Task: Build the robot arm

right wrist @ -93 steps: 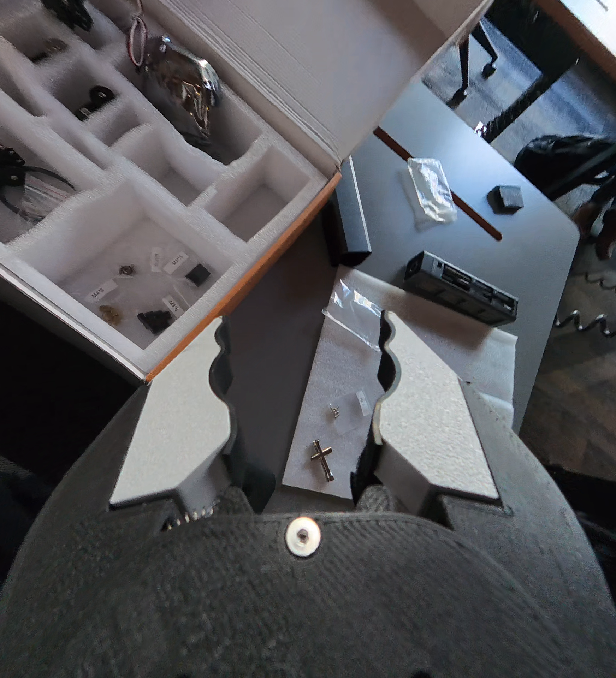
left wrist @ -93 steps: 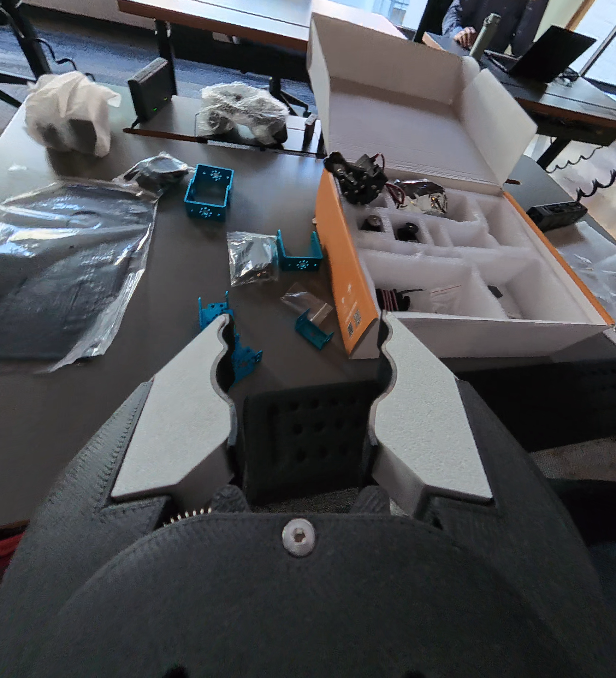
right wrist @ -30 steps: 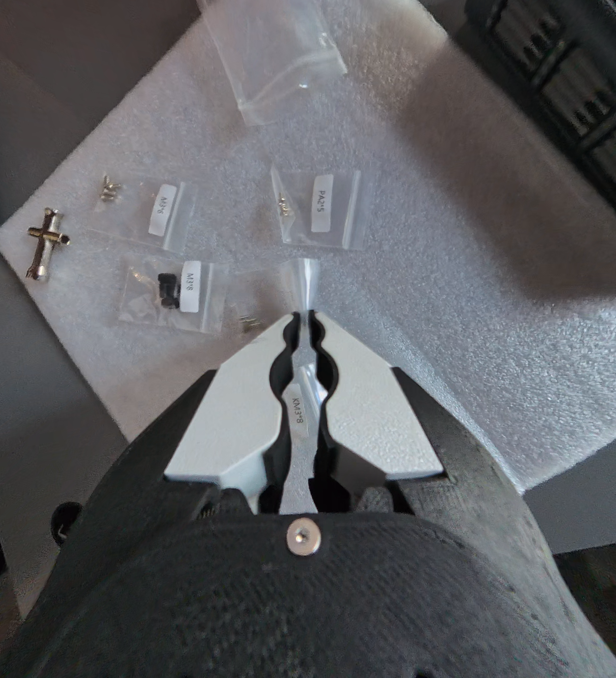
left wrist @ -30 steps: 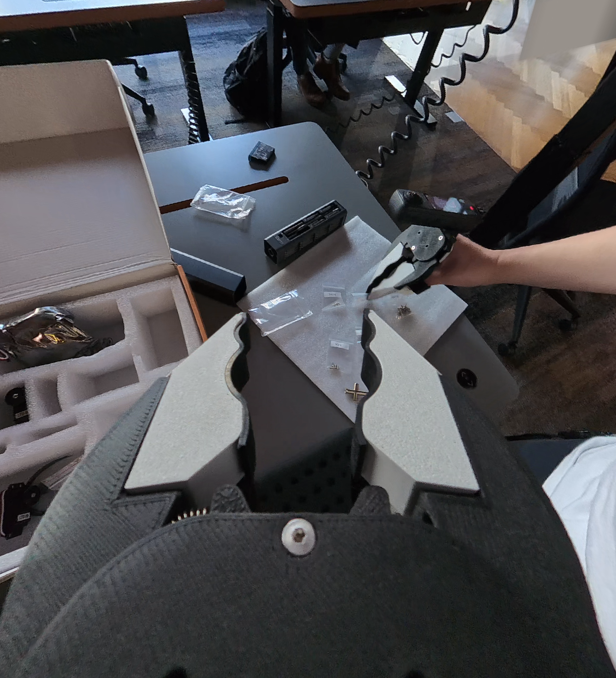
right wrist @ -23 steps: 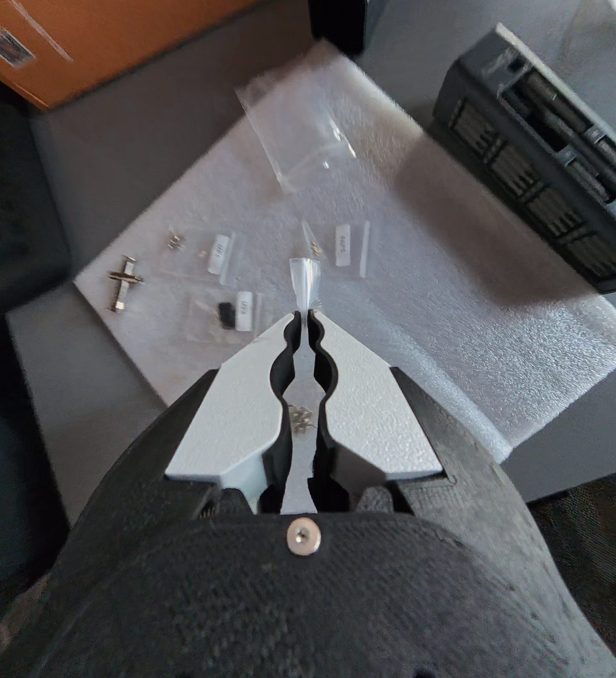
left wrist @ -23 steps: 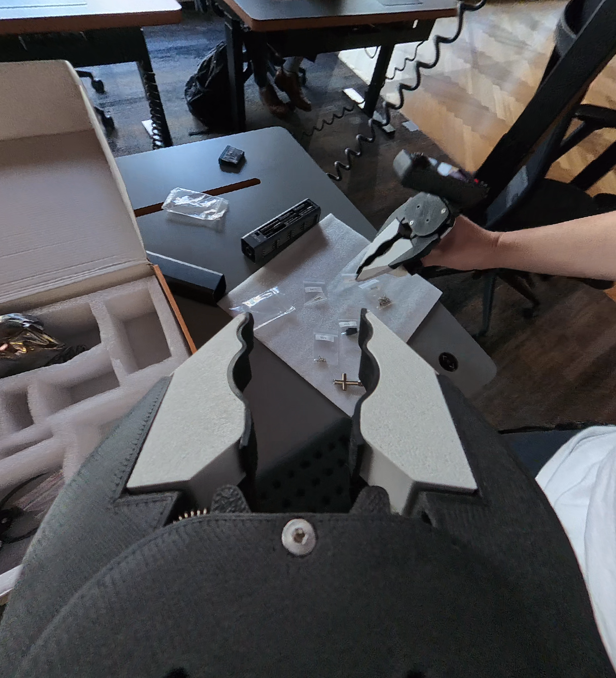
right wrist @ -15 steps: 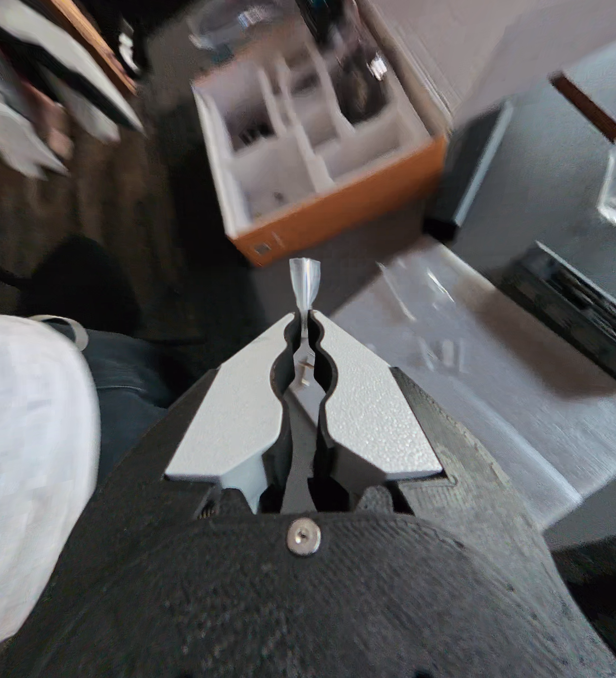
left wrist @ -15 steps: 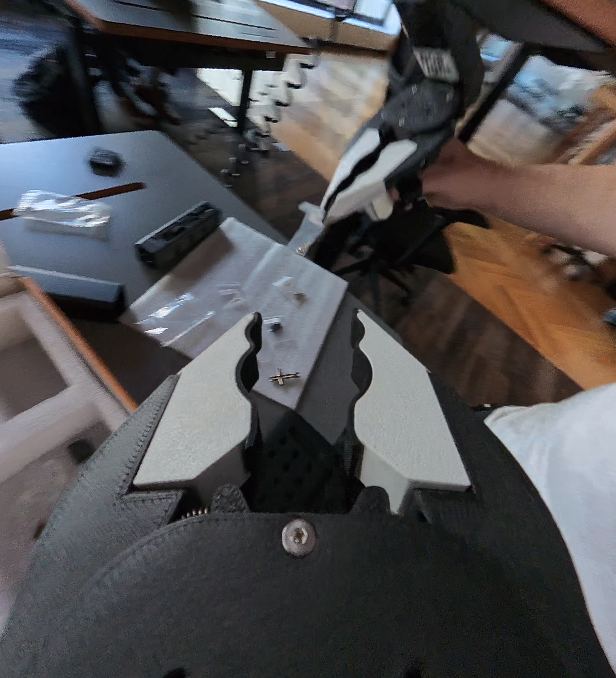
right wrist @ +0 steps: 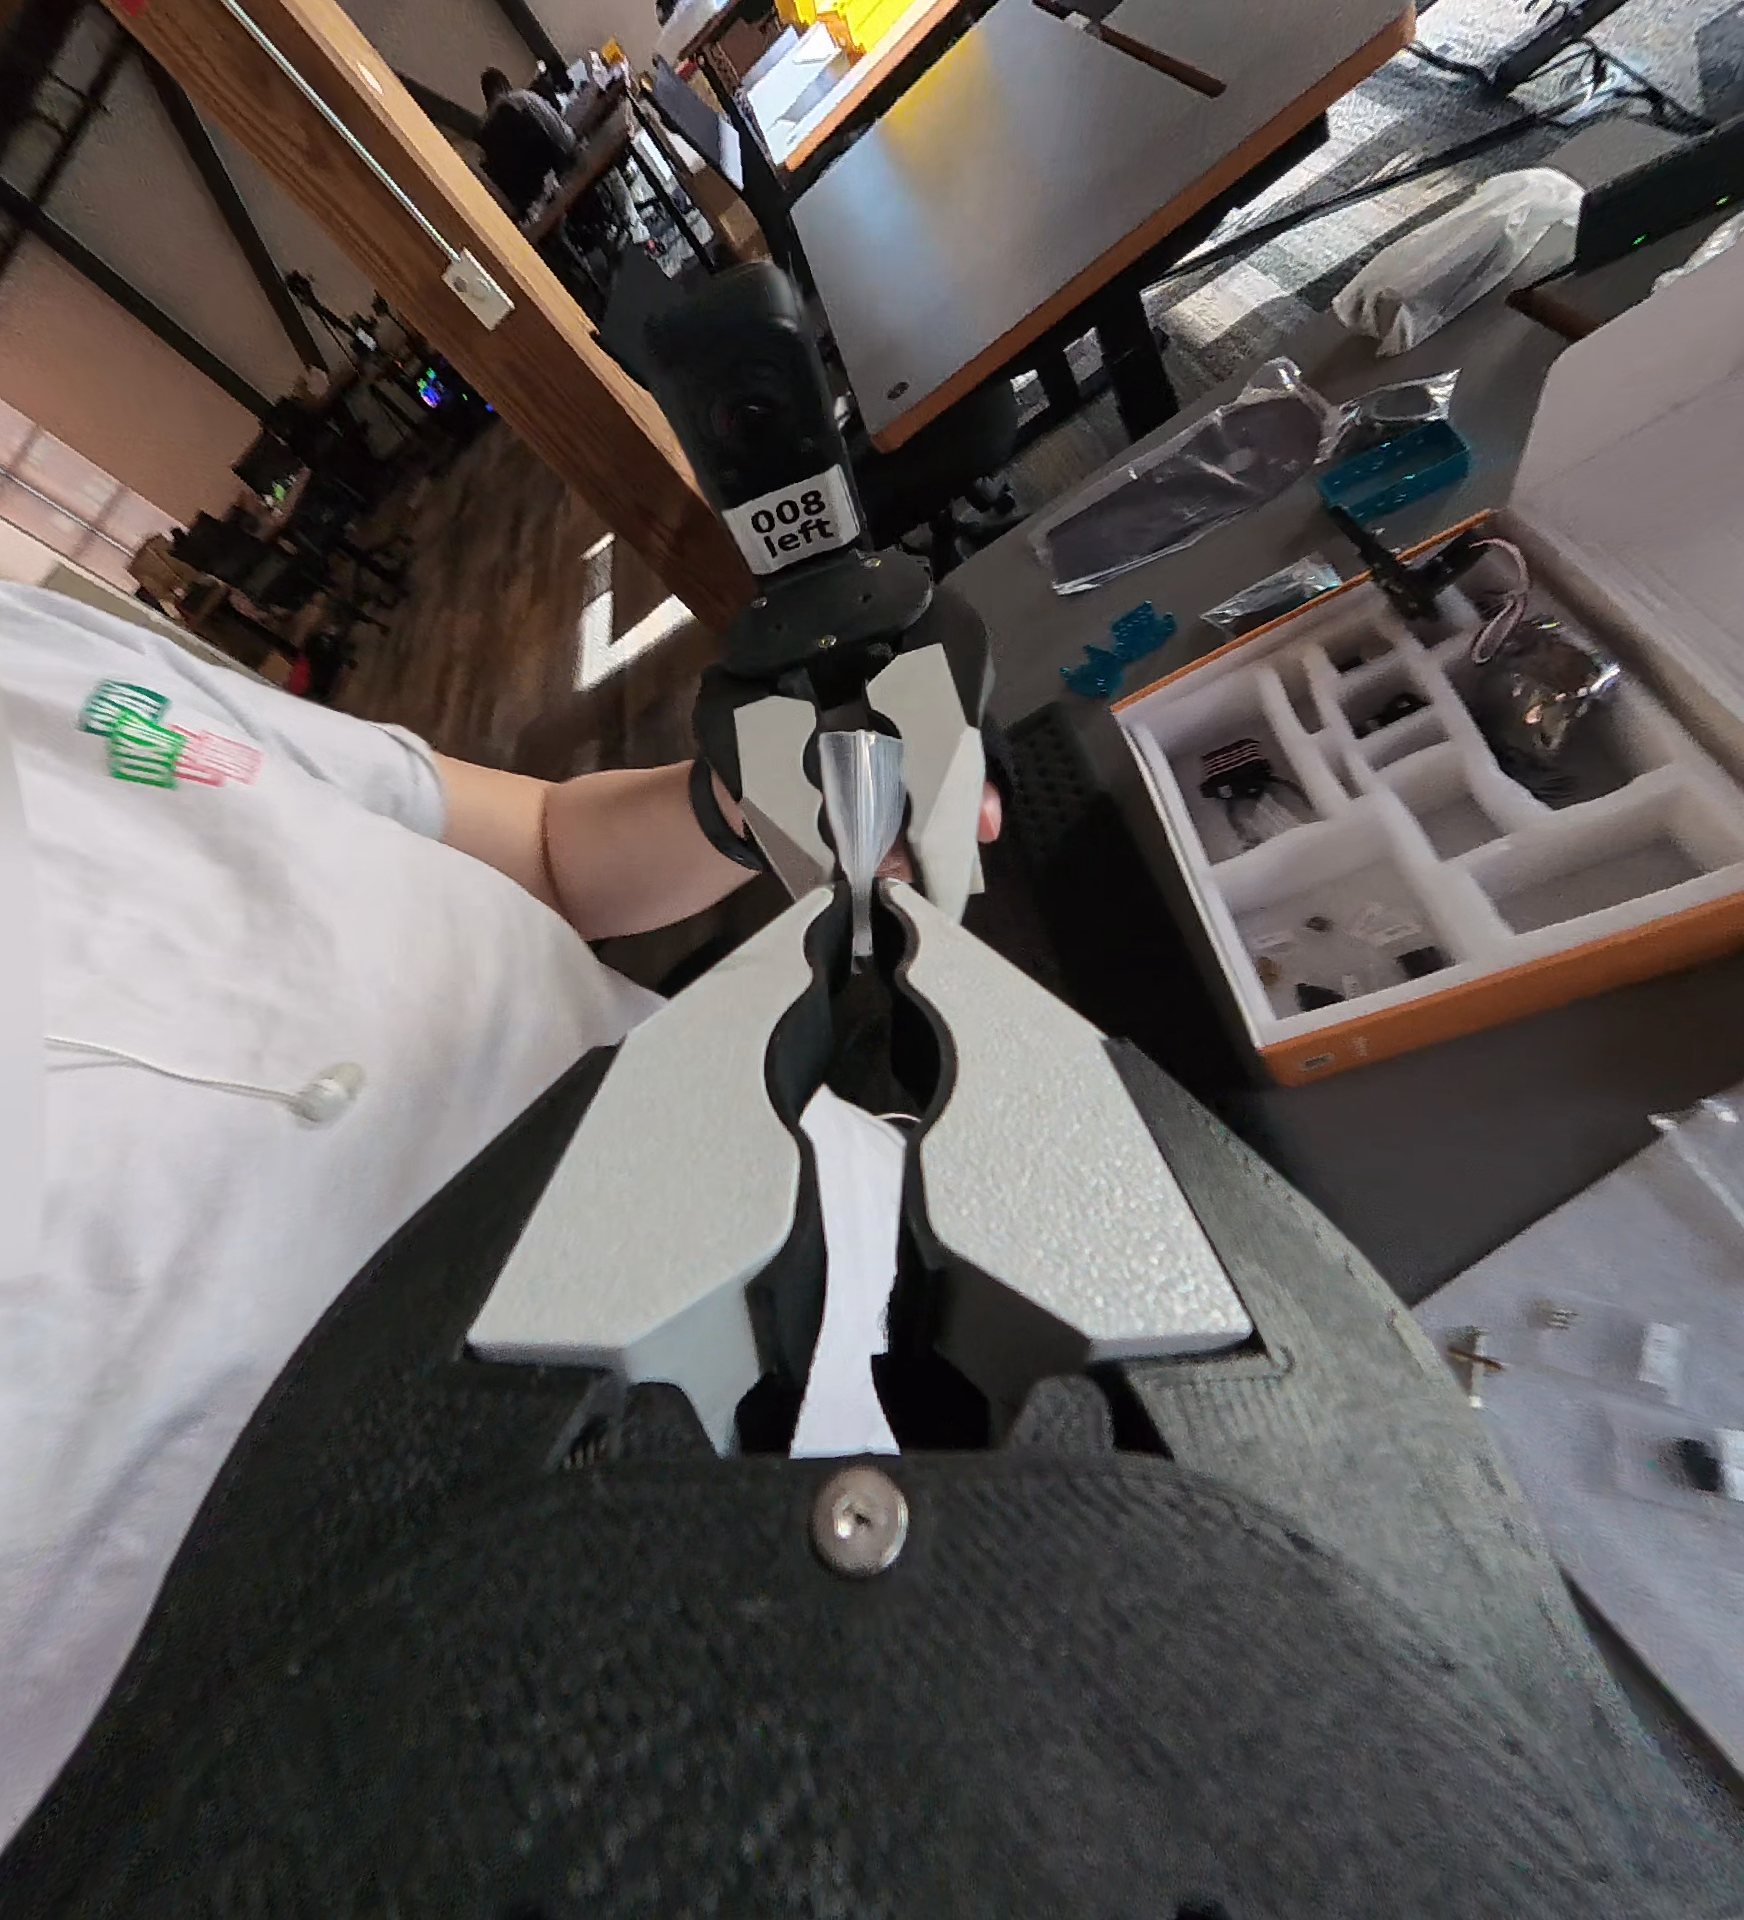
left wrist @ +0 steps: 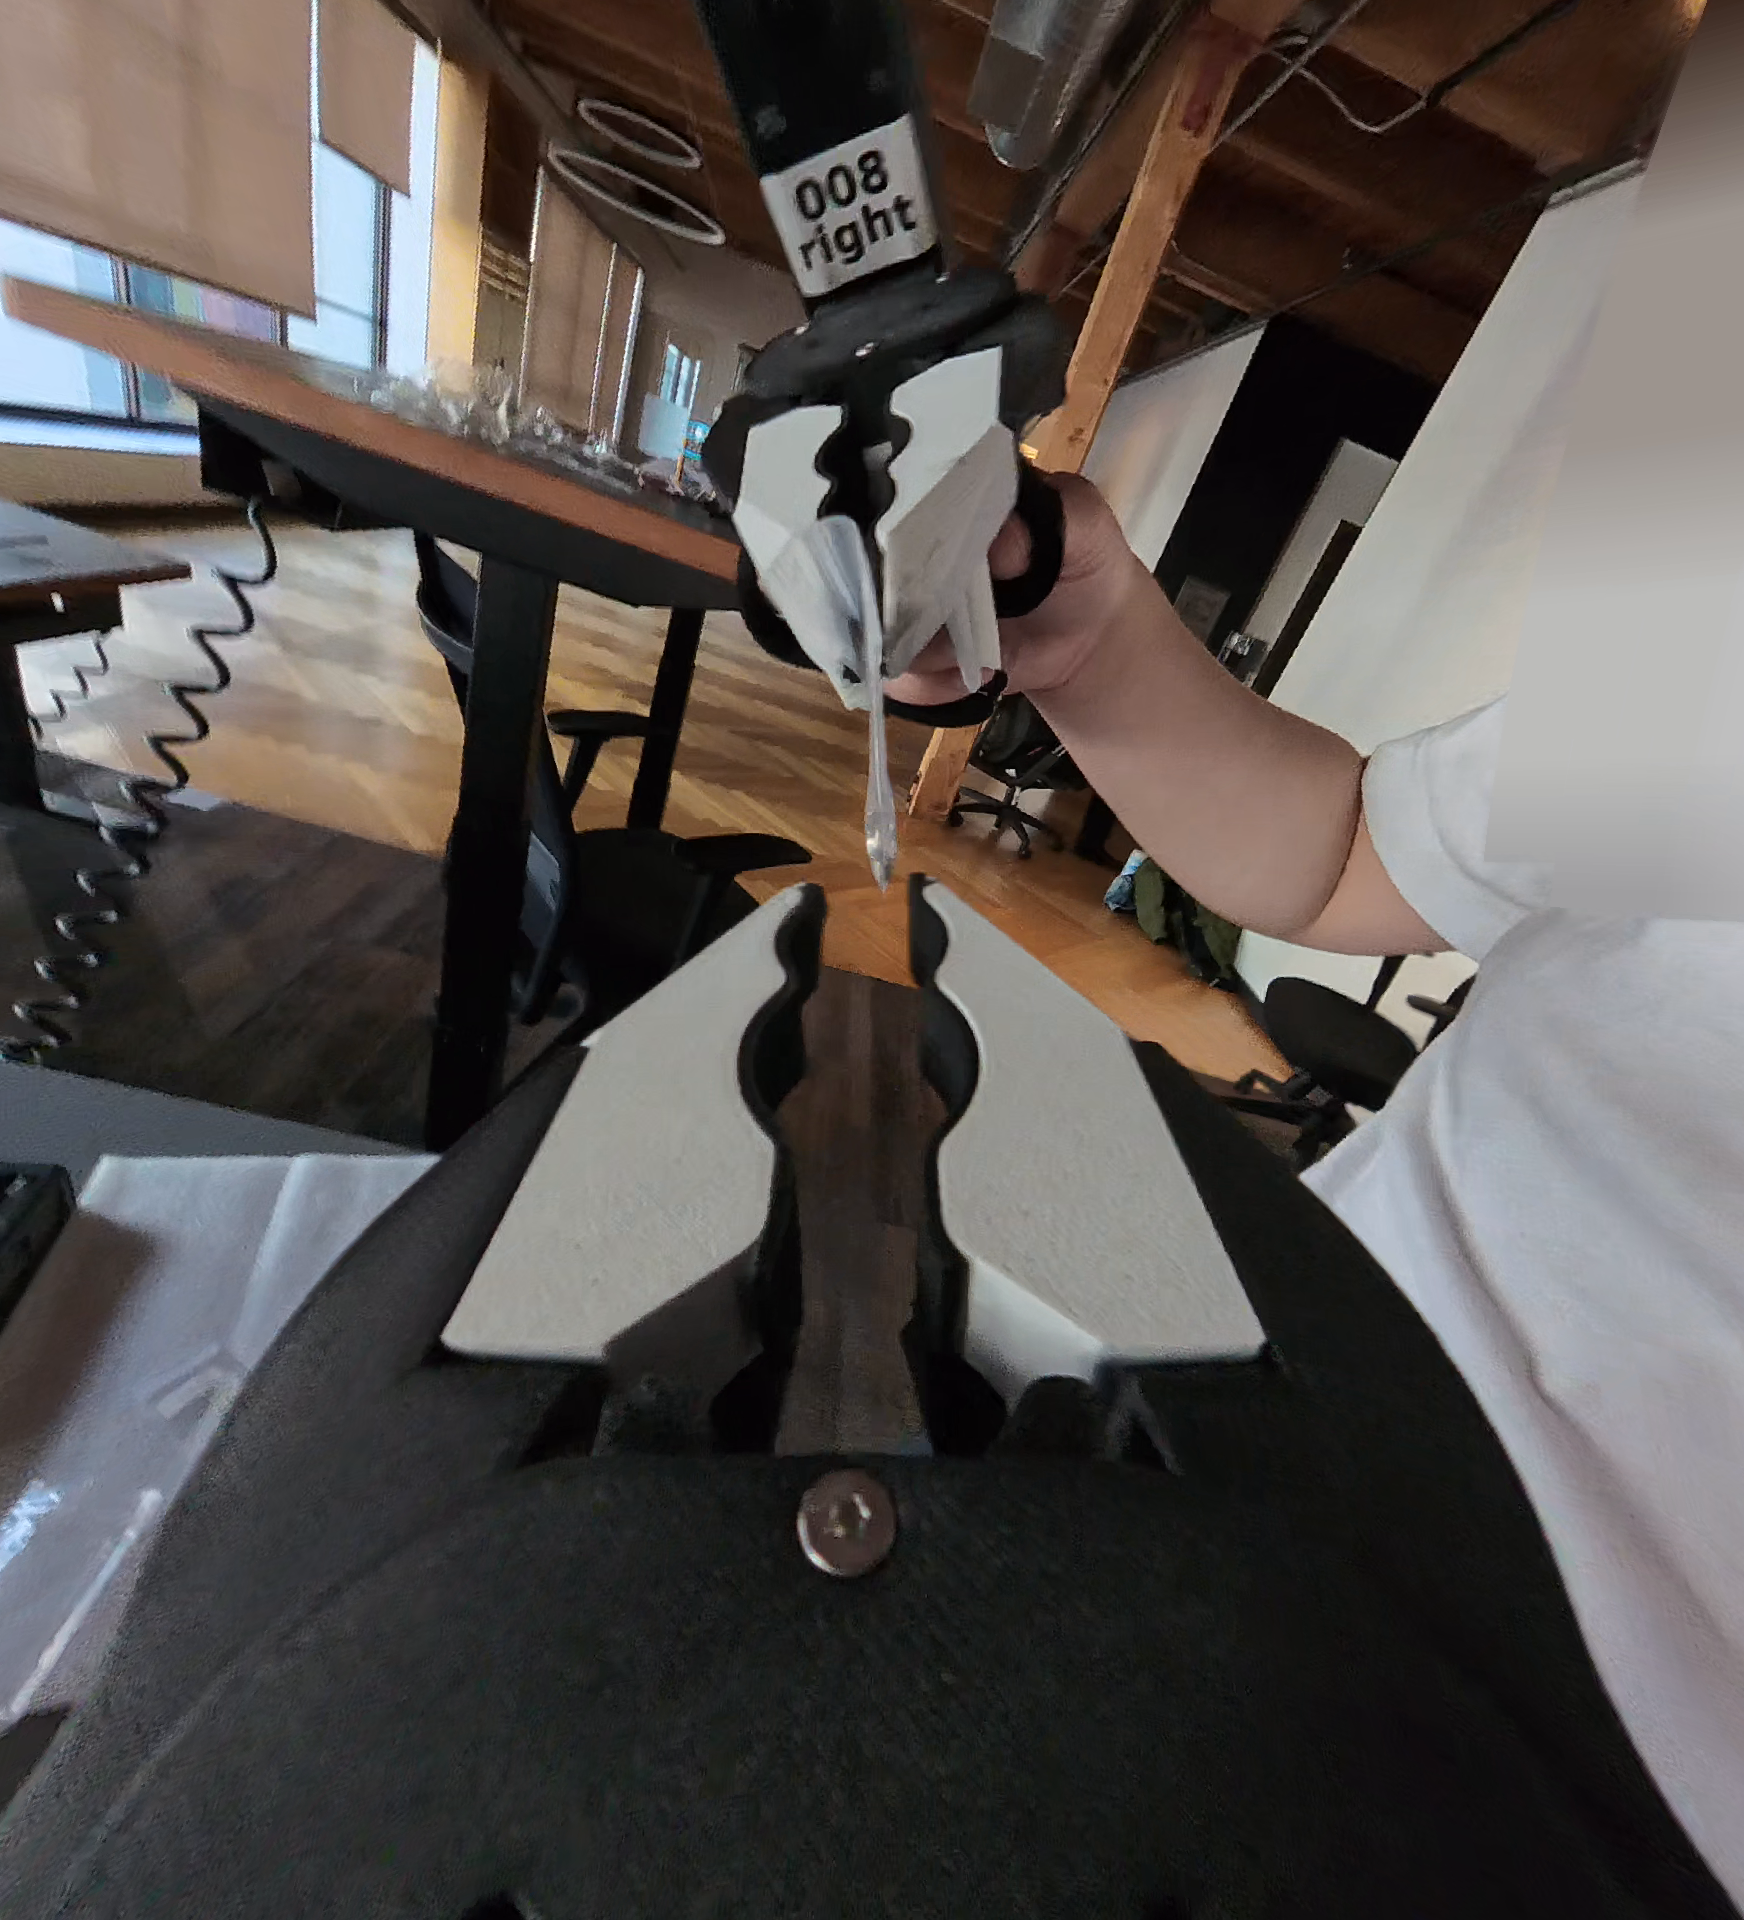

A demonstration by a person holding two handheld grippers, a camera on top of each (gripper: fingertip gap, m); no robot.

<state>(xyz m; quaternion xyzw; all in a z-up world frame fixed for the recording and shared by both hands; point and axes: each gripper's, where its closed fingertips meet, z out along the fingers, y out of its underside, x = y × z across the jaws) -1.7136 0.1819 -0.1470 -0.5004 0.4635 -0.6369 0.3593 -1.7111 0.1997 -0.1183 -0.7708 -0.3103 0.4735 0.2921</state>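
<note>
While the two tools face each other in mid-air above the person's lap, the right hand-held gripper (right wrist: 855, 902) is clamped on a small clear plastic bag (right wrist: 855, 821), its jaws pressed together with only the film between them. The bag's free end sticks out past the fingertips and flares slightly. From the left wrist view the same bag (left wrist: 873, 748) hangs down from the right hand-held gripper (left wrist: 868, 675) and tapers to a point just above the gap of the left hand-held gripper (left wrist: 866, 896). That gripper's jaws stand narrowly apart, holding nothing; bag tip near but not touching as far as can be seen. What the bag contains cannot be made out.

Surroundings: grey table (right wrist: 1533, 1164) to the right carries an opened orange-edged box (right wrist: 1533, 1013) with a white foam insert of compartments holding small parts. A white foam sheet (right wrist: 1678, 1475) lies nearer, with more small bags on it. Blue metal brackets (right wrist: 1122, 644) lie beyond the box.
</note>
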